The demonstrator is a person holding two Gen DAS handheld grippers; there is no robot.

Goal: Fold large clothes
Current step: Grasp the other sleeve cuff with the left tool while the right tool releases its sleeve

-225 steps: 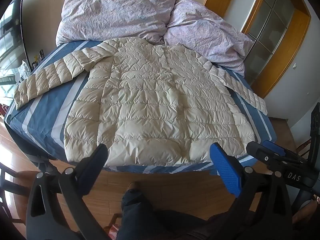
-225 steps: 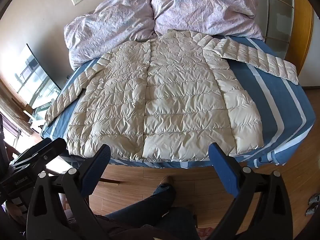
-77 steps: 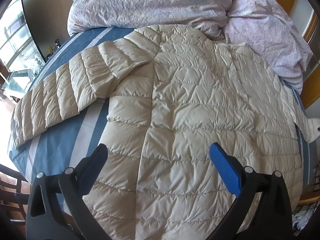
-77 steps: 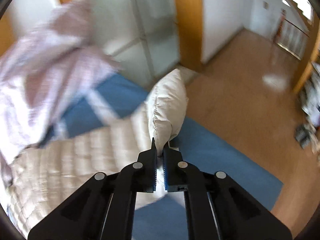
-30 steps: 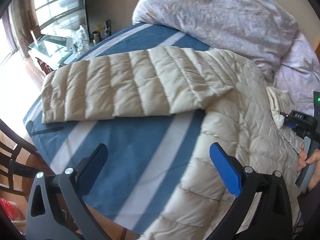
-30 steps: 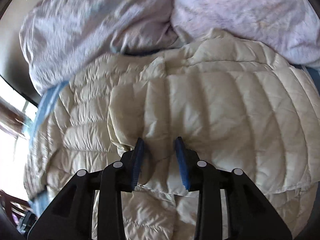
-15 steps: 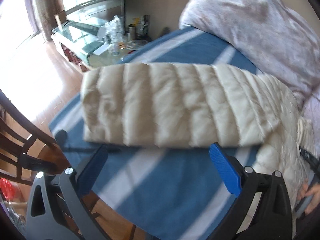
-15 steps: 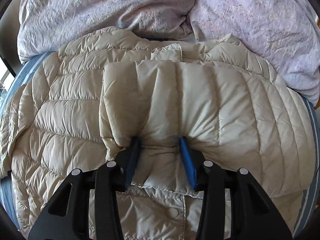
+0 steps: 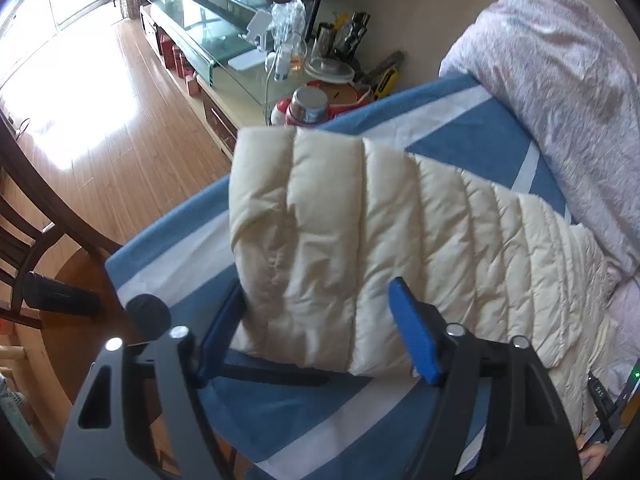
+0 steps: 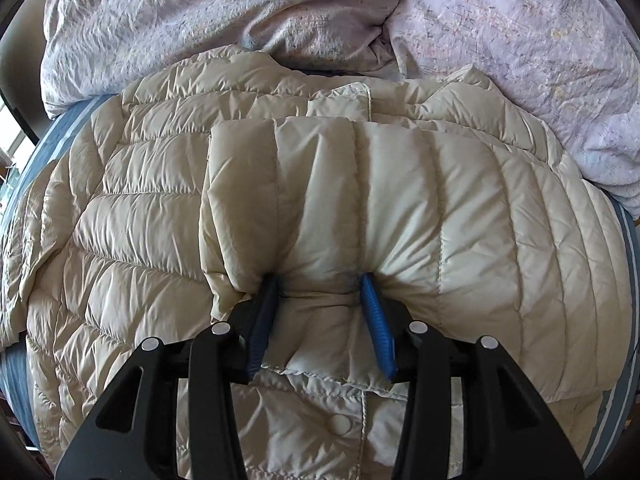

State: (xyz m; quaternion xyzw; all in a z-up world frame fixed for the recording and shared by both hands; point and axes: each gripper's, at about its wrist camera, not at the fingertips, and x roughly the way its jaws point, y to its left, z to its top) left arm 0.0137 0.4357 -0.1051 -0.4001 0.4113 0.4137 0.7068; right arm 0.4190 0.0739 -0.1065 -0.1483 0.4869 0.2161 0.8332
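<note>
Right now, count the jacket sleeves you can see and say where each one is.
2. One sleeve lies folded across the jacket front, under the right hand-held gripper. The other sleeve lies stretched out on the bed, between the left hand-held gripper's fingers.

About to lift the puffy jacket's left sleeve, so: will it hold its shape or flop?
Likely floppy: the sleeve bulges softly between the left gripper fingers. Probably light, being puffy quilted fill. Its smooth, slightly shiny shell may slip.

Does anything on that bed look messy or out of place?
Nothing looks spilled or damaged. The cream puffer jacket is just half-folded: one sleeve lies across its body, the other sleeve still stretches out over the blue striped sheet.
</note>
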